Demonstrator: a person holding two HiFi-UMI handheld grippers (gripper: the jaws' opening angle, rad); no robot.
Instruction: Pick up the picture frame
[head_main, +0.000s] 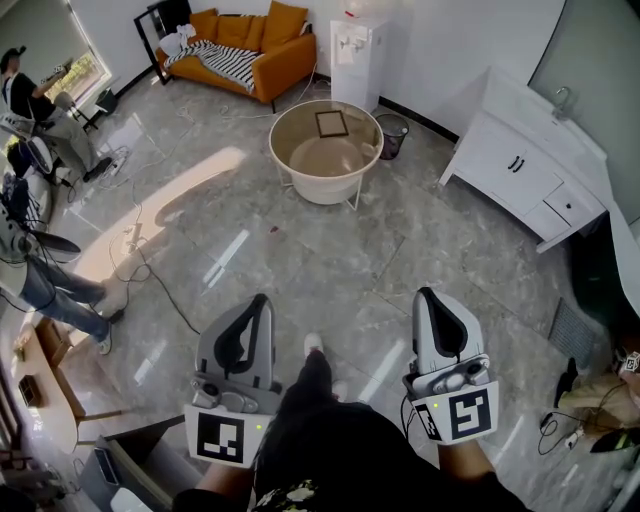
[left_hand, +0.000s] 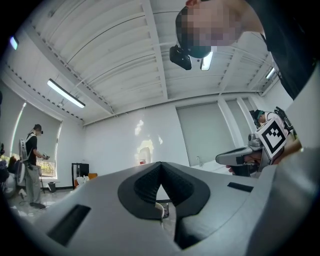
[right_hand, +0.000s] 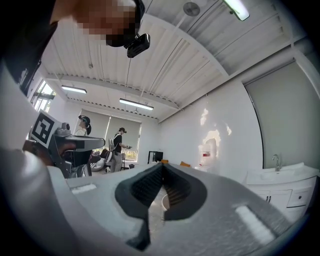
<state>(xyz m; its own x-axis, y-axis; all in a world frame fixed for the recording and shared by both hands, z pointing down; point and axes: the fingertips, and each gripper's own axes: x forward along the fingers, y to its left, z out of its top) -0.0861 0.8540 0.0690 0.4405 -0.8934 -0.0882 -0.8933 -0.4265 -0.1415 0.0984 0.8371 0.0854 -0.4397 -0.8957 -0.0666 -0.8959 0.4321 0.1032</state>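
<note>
A small dark-framed picture frame (head_main: 331, 123) lies flat on a round beige table (head_main: 300, 165) far ahead across the marble floor. My left gripper (head_main: 262, 301) and my right gripper (head_main: 424, 295) are held side by side near my body, both pointing level toward that table and well short of it. Both are shut with nothing between their jaws. In the left gripper view the dark pads (left_hand: 172, 184) meet at a point, with the right gripper (left_hand: 240, 157) at the right. The right gripper view shows its pads (right_hand: 145, 185) touching too, with the left gripper (right_hand: 70, 144) at the left.
A white water dispenser (head_main: 357, 62) and a small bin (head_main: 392, 134) stand behind the table, an orange sofa (head_main: 250, 48) at the back left. A white sink cabinet (head_main: 530, 160) lines the right wall. People (head_main: 30, 100) stand at the left, and cables (head_main: 150, 280) trail over the floor.
</note>
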